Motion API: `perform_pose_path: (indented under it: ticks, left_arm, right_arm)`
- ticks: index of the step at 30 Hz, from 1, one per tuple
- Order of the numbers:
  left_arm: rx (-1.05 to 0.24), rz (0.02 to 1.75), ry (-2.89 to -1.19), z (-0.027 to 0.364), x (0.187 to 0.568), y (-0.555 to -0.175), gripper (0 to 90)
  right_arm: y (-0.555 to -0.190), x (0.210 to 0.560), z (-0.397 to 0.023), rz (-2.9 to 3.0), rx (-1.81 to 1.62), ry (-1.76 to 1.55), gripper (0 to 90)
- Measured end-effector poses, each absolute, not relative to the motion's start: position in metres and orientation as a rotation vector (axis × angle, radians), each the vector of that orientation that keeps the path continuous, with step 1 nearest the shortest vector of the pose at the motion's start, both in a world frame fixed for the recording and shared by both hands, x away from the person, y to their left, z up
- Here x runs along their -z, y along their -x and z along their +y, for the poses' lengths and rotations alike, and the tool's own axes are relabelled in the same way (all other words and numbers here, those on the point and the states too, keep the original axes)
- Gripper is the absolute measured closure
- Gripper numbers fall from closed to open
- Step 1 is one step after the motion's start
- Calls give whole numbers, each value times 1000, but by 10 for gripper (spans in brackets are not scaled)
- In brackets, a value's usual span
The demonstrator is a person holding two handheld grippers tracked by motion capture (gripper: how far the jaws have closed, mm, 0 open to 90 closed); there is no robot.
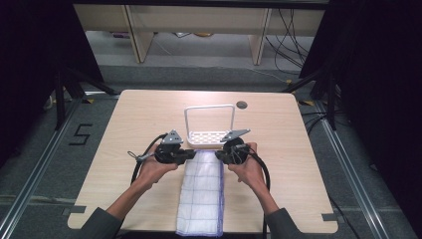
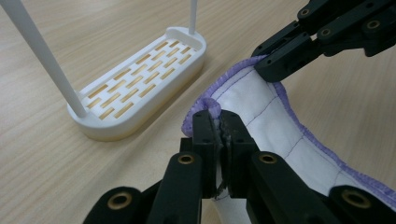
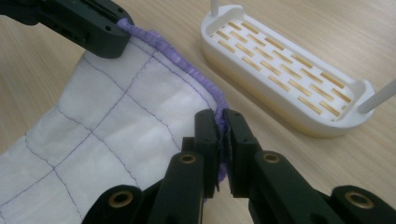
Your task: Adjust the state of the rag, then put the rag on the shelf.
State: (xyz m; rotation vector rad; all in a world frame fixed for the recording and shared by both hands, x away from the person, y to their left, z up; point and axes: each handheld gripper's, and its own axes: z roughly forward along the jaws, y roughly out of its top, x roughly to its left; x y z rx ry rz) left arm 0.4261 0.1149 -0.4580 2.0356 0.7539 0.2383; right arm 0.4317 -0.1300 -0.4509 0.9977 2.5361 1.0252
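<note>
Seen from the high view, a person's two hands reach in from six o'clock over a pale wooden bench (image 1: 124, 119), each holding a black tool. The left tool (image 1: 191, 155) and the right tool (image 1: 219, 155) meet the far corners of a white cloth (image 1: 201, 194) with a thin purple grid, which lies in a long strip from the middle of the bench back to its near edge. Just beyond the cloth, at twelve o'clock from it, stands a white rack (image 1: 209, 135) with a slotted base and a tall wire hoop. A small dark round hole (image 1: 242, 104) sits in the benchtop farther back, at one o'clock from the rack.

In the left gripper view, the left tool (image 2: 218, 122) has its jaws closed tight on the purple-stitched corner of the cloth (image 2: 261, 116), a small fold of hem poking up between them. The right tool (image 2: 267, 65) pinches the other corner at two o'clock. The rack (image 2: 140, 86) rests on the bench at ten o'clock, close to the cloth but apart from it.

In the right gripper view, the right tool (image 3: 220, 120) is clamped on the cloth's purple hem, jaws pressed together. The cloth (image 3: 116, 135) spreads toward nine o'clock, its edge lifted off the bench, up to the left tool (image 3: 116, 35) at eleven o'clock. The rack (image 3: 285, 70) lies at one o'clock.
</note>
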Motion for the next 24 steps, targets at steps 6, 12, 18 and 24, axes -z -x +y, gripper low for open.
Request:
perform_pose_path:
  ticks: [6,12,18,24]
  left_arm:
    - [-258,727,-2035,116,446,-420,851]
    - [-251,715,-2029,117,437,-414,852]
    - [-268,681,-2011,121,420,-401,852]
    - [-267,642,-2009,122,401,-389,851]
  right_arm:
    - [-429,443,-132,2525,-1048,-973,857]
    - [-418,430,-130,2515,-1075,-962,858]
    - [-406,415,-132,2485,-1103,-971,860]
    - [-392,396,-136,2463,-1149,-907,860]
